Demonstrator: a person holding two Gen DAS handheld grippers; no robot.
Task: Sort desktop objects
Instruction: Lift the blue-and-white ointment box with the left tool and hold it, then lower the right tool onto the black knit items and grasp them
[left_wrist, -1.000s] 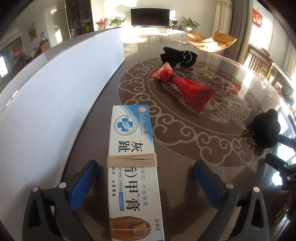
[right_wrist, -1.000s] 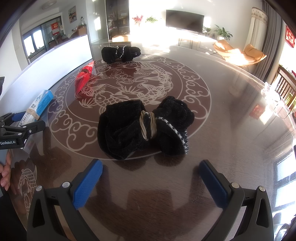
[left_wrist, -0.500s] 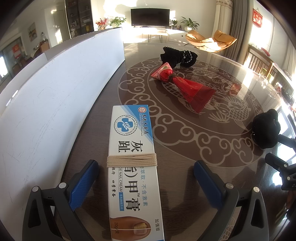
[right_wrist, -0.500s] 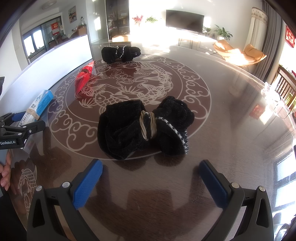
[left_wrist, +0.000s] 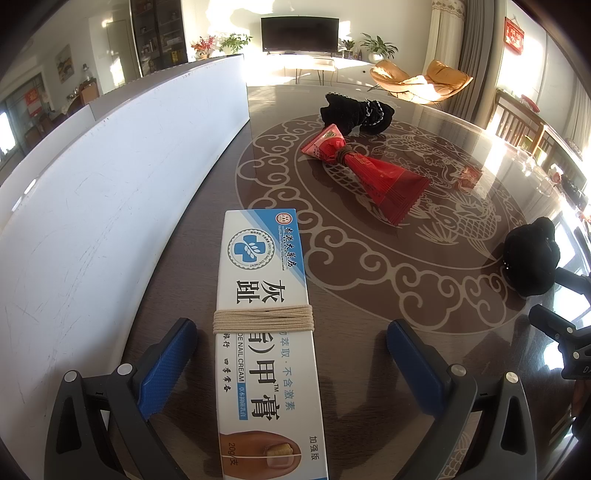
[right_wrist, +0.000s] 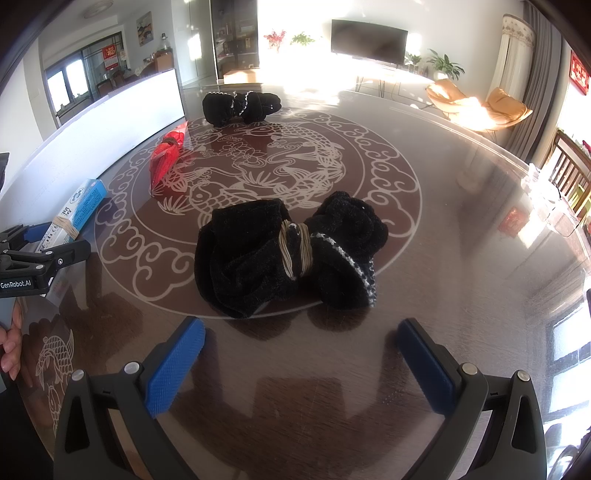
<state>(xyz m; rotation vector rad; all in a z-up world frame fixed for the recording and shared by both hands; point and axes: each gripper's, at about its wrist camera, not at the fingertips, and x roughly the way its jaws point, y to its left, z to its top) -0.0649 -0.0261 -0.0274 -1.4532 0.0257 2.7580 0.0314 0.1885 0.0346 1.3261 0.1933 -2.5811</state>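
Observation:
A blue and white nail cream box (left_wrist: 264, 325) tied with tan string lies on the table between the fingers of my left gripper (left_wrist: 291, 354), which is open and not touching it. Beyond it lie a red tied packet (left_wrist: 364, 173) and a black cloth bundle (left_wrist: 356, 112). A second black cloth bundle (right_wrist: 288, 253), bound with tan cord, lies just ahead of my right gripper (right_wrist: 301, 360), which is open with nothing between its fingers. The right wrist view also shows the box (right_wrist: 75, 214), the red packet (right_wrist: 166, 158) and the far bundle (right_wrist: 240, 107).
A long white panel (left_wrist: 110, 192) runs along the table's left side. The round brown table (right_wrist: 461, 221) has a pale dragon pattern under glass. A person's hand (right_wrist: 9, 347) holds the left gripper. Small items sit at the far right edge (right_wrist: 546, 199). Chairs stand beyond.

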